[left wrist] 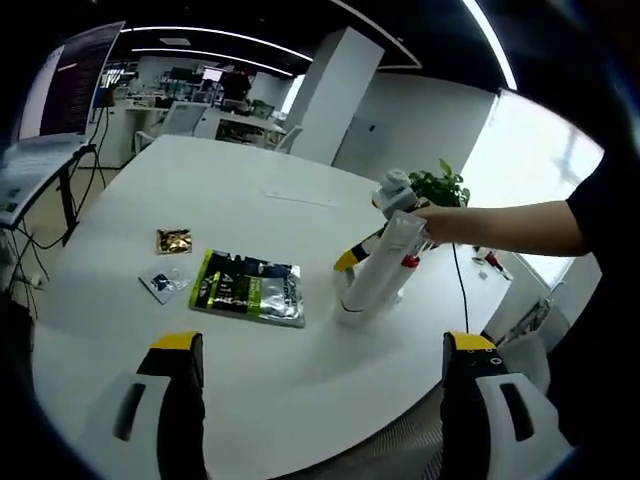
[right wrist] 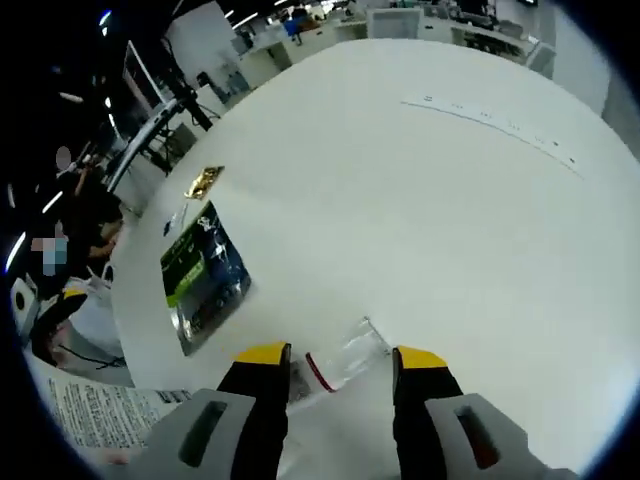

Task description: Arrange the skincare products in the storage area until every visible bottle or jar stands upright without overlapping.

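While looking down the right gripper (right wrist: 338, 356), finds its jaws apart with a clear bag (right wrist: 345, 362) between the tips, red strip toward the left jaw. Cannot tell whether clamped on the bag or merely straddling it. Puts the bag's long axis slantwise across the gap, far corner pointing away over the table.

From the left gripper (left wrist: 322, 345), shows jaws spread wide and holding nothing, with the same bag well ahead and to the right, under a person's outstretched arm. Makes the right gripper the nearer by far.

Further out on the white table (right wrist: 450, 200), finds a green-and-black pouch (left wrist: 248, 288) lying flat, well apart from the bag, then a gold sachet (left wrist: 173, 240) and a small clear sachet (left wrist: 165, 282) beside it. Beyond the table, takes in a potted plant (left wrist: 440, 188), desks and ceiling strip lights.
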Available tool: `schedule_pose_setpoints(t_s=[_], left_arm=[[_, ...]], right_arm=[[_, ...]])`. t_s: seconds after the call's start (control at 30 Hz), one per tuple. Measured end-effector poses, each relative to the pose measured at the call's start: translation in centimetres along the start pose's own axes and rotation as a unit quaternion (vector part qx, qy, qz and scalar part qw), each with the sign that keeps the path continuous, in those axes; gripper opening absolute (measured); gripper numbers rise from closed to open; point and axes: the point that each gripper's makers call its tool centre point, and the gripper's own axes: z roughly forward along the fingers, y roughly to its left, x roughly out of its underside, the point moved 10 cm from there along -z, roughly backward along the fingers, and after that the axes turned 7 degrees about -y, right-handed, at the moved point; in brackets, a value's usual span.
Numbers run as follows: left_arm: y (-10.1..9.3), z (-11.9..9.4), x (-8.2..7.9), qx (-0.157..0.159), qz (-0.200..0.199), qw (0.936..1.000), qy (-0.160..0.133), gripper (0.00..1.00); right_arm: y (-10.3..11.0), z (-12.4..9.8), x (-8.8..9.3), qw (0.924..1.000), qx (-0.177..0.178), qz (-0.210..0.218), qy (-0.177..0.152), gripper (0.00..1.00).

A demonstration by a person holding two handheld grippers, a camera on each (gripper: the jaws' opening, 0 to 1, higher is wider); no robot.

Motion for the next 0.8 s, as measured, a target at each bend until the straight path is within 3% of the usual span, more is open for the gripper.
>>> schedule_pose_setpoints(t_s=[0.17,0.27,0.33,0.4,0.43,0.47,0.57,0.6,0.63,0.7,0.8], left_arm=[[-0.1,0.3,-0.2,0.002,0.001,1.0000,0.000,0.92],[0.0,0.6,-0.2,0.004,0.001,1.0000,0.001,0.92],[-0.1,0.7,-0.2,0.006,0.002,1.0000,0.003,0.92],[-0.2,0.8,-0.2,0.007,0.003,1.0000,0.003,0.92],[-0.2,0.9,-0.2,0.007,0.003,1.0000,0.003,0.92],[-0.2,0.9,-0.1,0.007,0.001,1.0000,0.004,0.92],[-0.1,0.8,0.0,0.007,0.000,1.0000,0.007,0.92],[-0.1,0.8,0.1,0.007,0.000,0.9999,0.008,0.92],[-0.1,0.8,0.1,0.007,0.000,0.9999,0.010,0.92],[-0.2,0.9,0.2,0.007,-0.001,0.9999,0.011,0.92],[-0.2,1.0,0.2,0.010,-0.001,0.9999,0.012,0.92]], right_arm=[[-0.7,-0.1,-0.3,0.9994,0.006,-0.035,0.002,0.38],[-1.5,-0.2,-0.4,0.9992,0.010,-0.039,-0.002,0.24],[-1.9,-0.6,-0.5,0.9970,0.022,-0.074,-0.005,0.19],[-1.6,-0.8,-1.1,0.9912,-0.002,-0.125,-0.044,0.28],[-1.4,-1.0,-1.3,0.9879,-0.014,-0.147,-0.047,0.33],[-1.5,-1.2,-1.4,0.9803,-0.029,-0.190,-0.047,0.38],[-1.2,-2.4,-1.5,0.9281,-0.060,-0.365,-0.038,0.39],[-1.0,-2.7,-1.2,0.9205,-0.067,-0.383,-0.036,0.39],[-1.0,-3.0,-0.8,0.9166,-0.082,-0.391,-0.025,0.38],[-1.8,-2.9,-0.6,0.9188,-0.083,-0.386,-0.011,0.36],[-2.1,-3.0,-0.3,0.9082,-0.107,-0.405,0.007,0.35]])
